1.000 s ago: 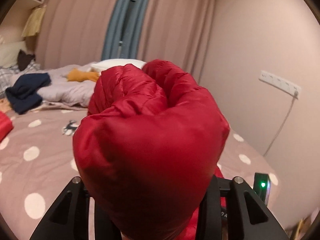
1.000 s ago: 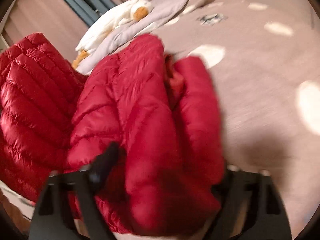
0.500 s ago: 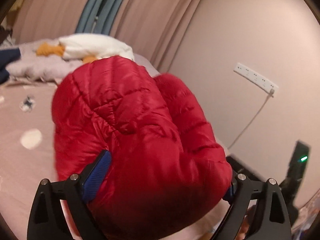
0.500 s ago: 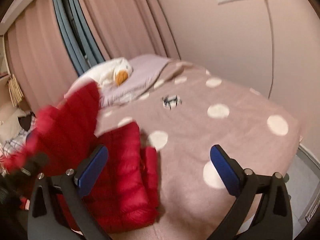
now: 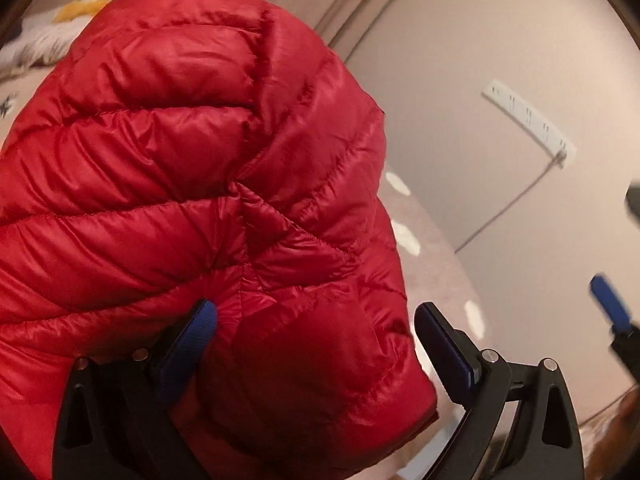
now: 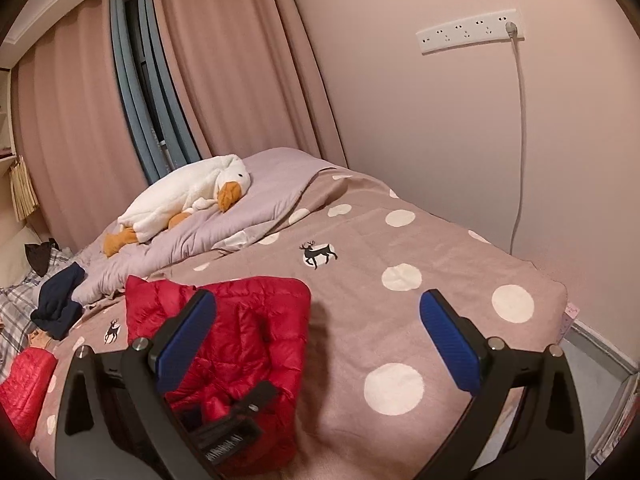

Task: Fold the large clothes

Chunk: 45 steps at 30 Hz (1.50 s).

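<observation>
A red quilted down jacket (image 5: 208,208) fills the left wrist view, bunched between the 2 spread fingers of the left hand-held gripper (image 5: 316,344); the jaws, which have just been opening, stand wide, the left blue pad (image 5: 188,344) still touching the fabric while the right pad (image 5: 444,348) stands clear of it, so nothing is gripped; past the jacket to the gripper's right runs a pale wall with a socket strip (image 5: 528,120) and a cable (image 5: 508,208) hanging from it.

In the right wrist view the right hand-held gripper (image 6: 316,336) is also wide open after a recent widening, with nothing between its blue pads (image 6: 448,340); it hangs above a bed (image 6: 400,320) covered in a brown spread with white dots and small deer prints; the red jacket (image 6: 240,340) lies in a folded heap on the bed below and to the left of this gripper, partly behind its left finger, with the black frame of the left hand-held gripper (image 6: 228,436) down at the jacket's near edge; ahead and left, a white plush goose (image 6: 188,204) rests on a lilac quilt (image 6: 272,196); further left lies a dark navy garment (image 6: 60,300), and a second red piece (image 6: 24,384) at the far left edge; pink curtains (image 6: 240,72) hang behind the bed.
</observation>
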Tool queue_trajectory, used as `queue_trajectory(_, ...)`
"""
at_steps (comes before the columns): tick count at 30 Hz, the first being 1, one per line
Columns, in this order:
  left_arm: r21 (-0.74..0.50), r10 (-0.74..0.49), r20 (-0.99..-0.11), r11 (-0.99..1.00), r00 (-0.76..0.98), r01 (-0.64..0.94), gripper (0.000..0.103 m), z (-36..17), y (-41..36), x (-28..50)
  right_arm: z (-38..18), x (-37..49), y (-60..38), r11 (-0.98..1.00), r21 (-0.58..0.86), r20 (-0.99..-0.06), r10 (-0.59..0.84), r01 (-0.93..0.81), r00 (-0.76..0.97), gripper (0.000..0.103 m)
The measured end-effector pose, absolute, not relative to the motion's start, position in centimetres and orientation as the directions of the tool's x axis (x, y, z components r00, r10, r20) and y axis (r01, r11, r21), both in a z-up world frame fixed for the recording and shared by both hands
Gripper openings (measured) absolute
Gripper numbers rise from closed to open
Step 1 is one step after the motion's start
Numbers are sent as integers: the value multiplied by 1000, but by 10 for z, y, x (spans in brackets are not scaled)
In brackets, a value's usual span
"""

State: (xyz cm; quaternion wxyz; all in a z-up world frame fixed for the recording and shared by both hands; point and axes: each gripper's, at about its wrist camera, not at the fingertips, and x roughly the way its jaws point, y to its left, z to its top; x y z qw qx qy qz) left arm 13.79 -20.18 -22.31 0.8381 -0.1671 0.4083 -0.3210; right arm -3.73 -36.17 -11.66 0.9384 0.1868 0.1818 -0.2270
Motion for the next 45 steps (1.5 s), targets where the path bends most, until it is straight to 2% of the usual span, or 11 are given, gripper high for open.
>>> queue_trajectory(8, -541, -669, -571, 743, 476, 395, 97, -212, -183, 133, -113, -44, -359, 835, 274, -419, -343, 477, 840, 102)
queue_trajectory(13, -573, -648, -581, 755, 493, 317, 97, -199, -165, 121, -112, -50, -359, 830, 285, -420, -342, 480, 841, 102)
queue_trajectory(24, -448, -502, -533, 850, 681, 276, 97, -145, -110, 74, -112, -38, -334, 855, 278, -443, -290, 437, 849, 102)
queue_trajectory(29, -468, -424, -502, 866, 754, 175, 97, -134, -66, 72, -113, -25, -311, 882, 256, -454, -251, 395, 855, 102)
queue_trajectory(35, -396, -243, -498, 918, 832, 31, 96, -124, -30, 86, -120, 4, -278, 912, 231, -480, -196, 338, 855, 101)
queue_trajectory(37, -386, -190, -493, 922, 849, -18, 89, -129, -16, 91, -121, 15, -268, 923, 223, -473, -178, 313, 863, 93)
queue_trajectory(38, -377, -158, -493, 925, 855, -47, 80, -131, -12, 94, -121, 19, -266, 927, 224, -471, -169, 302, 866, 89)
queue_trajectory(40, -352, -104, -509, 931, 855, -96, 72, -134, -3, 104, -121, 34, -259, 936, 233, -469, -129, 263, 874, 68)
queue_trajectory(43, -343, -85, -535, 931, 841, -124, 60, -143, 4, 121, -127, 57, -254, 945, 246, -474, -78, 217, 877, 46)
queue_trajectory(44, -342, -82, -541, 930, 837, -131, 55, -145, 7, 124, -132, 66, -255, 946, 237, -491, -79, 221, 868, 42)
queue_trajectory(45, -341, -74, -550, 929, 832, -142, 52, -148, 6, 134, -137, 75, -257, 947, 214, -517, -99, 240, 850, 33)
